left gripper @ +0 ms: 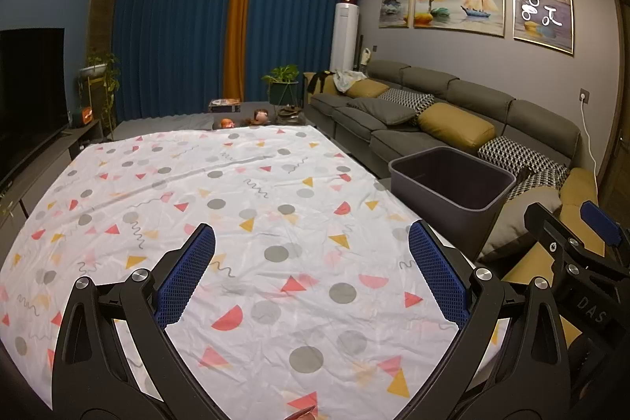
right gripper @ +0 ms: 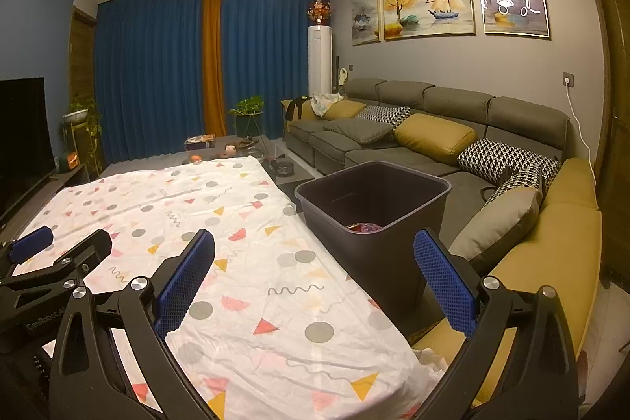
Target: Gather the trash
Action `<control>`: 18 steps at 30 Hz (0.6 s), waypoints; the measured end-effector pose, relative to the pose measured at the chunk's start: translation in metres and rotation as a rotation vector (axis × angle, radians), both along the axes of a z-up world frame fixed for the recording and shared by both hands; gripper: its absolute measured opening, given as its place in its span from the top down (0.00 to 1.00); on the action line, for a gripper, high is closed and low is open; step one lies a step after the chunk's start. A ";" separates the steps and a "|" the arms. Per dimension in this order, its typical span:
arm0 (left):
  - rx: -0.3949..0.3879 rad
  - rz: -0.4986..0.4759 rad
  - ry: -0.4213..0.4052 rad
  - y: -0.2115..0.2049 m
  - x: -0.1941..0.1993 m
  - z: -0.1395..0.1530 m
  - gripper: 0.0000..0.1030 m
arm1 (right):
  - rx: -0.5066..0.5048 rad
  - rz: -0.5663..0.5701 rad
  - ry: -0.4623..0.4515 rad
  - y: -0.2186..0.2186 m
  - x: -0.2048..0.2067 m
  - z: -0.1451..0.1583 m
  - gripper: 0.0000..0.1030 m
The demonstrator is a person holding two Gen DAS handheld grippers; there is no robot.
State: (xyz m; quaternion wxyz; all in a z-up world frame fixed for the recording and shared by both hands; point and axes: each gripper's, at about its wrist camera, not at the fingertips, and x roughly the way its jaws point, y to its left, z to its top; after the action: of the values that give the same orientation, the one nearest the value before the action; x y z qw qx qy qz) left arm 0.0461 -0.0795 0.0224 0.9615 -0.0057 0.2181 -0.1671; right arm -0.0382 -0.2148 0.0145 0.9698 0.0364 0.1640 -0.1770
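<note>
Trash (right gripper: 364,226): a few coloured scraps are seen at the bottom of the dark bin; what they are cannot be told. None is seen on the cloth.
Television (left gripper: 27,93): kept on the low unit past the table's left edge, well apart from the work.
Table cloth (left gripper: 236,223): spread over the whole table, patterned with triangles and dots, with nothing to be picked seen on it, so the task is judged nearly or fully done.
Left gripper (left gripper: 311,270): held wide open above the table's near edge, with nothing between its blue pads.
Bin (right gripper: 374,219): set just beside the table's right edge, likely so scraps can be dropped in from the table.
Right gripper (right gripper: 315,282): spread wide over the near right corner, nothing gripped, the bin framed just ahead.
Sofa (right gripper: 433,128): run along the wall behind the bin, cushions piled close; little room is left on that side.
</note>
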 end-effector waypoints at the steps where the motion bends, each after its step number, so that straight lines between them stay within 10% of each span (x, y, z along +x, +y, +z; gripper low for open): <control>1: -0.001 -0.002 -0.001 0.000 0.000 0.000 0.06 | 0.001 0.000 -0.001 0.000 -0.001 0.000 0.05; 18: 0.000 -0.002 -0.002 -0.001 -0.001 0.000 0.06 | 0.004 0.000 -0.005 -0.002 -0.003 0.002 0.06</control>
State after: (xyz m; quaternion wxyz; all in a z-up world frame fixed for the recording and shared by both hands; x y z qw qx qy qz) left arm 0.0455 -0.0801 0.0224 0.9615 -0.0053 0.2172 -0.1681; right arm -0.0408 -0.2166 0.0162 0.9701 0.0390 0.1619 -0.1765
